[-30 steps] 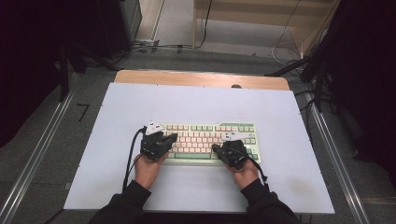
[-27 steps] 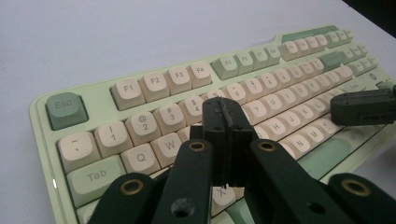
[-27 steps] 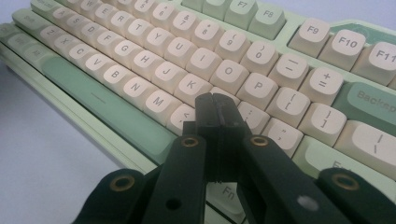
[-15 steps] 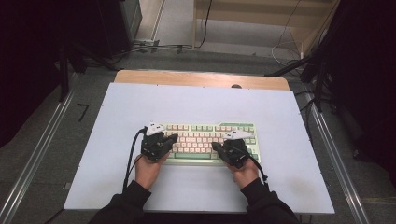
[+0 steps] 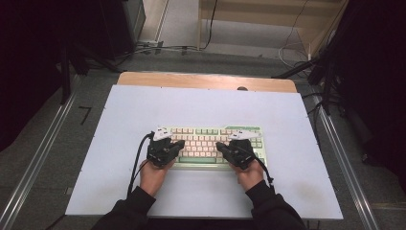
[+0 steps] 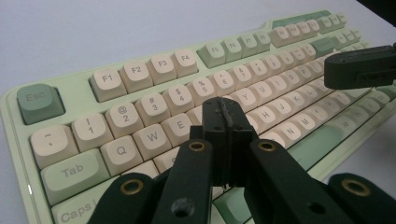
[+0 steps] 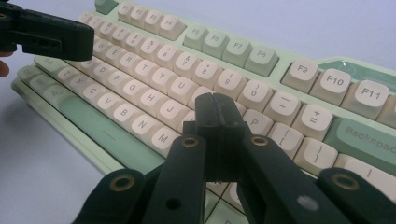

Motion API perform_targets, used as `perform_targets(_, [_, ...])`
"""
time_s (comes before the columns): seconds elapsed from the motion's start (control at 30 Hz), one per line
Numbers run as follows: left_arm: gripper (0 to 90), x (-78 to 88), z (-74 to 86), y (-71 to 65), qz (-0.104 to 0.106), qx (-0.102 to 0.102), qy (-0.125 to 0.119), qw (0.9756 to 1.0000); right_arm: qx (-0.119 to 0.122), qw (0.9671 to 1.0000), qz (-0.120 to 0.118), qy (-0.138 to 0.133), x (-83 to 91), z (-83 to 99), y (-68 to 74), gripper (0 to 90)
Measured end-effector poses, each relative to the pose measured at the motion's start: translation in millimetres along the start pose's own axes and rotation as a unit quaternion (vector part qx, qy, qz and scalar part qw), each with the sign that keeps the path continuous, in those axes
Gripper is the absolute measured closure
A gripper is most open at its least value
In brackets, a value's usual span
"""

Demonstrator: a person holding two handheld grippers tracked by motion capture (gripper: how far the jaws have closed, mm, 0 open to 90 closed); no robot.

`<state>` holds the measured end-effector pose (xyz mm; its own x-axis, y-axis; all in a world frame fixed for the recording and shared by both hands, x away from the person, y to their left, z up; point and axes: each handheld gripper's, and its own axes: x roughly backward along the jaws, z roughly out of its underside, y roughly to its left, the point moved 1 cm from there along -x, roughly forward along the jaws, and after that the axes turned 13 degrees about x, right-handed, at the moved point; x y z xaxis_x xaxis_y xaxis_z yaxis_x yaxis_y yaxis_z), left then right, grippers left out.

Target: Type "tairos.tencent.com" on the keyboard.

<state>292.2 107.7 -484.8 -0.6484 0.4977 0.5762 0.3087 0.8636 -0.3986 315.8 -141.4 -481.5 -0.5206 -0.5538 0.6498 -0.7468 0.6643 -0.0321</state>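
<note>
A pale green keyboard with cream and green keys lies in the middle of the white table. My left gripper hovers over its left half, jaws pressed together with nothing between them; in the left gripper view its tip sits above the keyboard near the E and R keys. My right gripper is over the right half, also shut and empty; in the right gripper view its tip is above the keyboard near the K and L keys. Each view shows the other gripper's closed jaws at the edge.
The white tabletop extends on all sides of the keyboard, with a wooden strip along its far edge. Metal rails flank the table. Cables lie on the floor beyond.
</note>
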Motion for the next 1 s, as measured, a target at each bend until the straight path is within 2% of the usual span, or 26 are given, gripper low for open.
perform_targets(0.57, [90.0,-2.2,8.1,-4.4,0.005,-0.005,0.019,0.9998,0.002,0.9999,0.005,-0.014,-2.6,-9.1,-0.1,87.8])
perform_targets(1.0, [90.0,-5.2,10.5,-3.9,0.002,-0.01,0.03,0.9995,0.002,0.9999,0.006,-0.014,-3.9,-10.7,0.5,87.8])
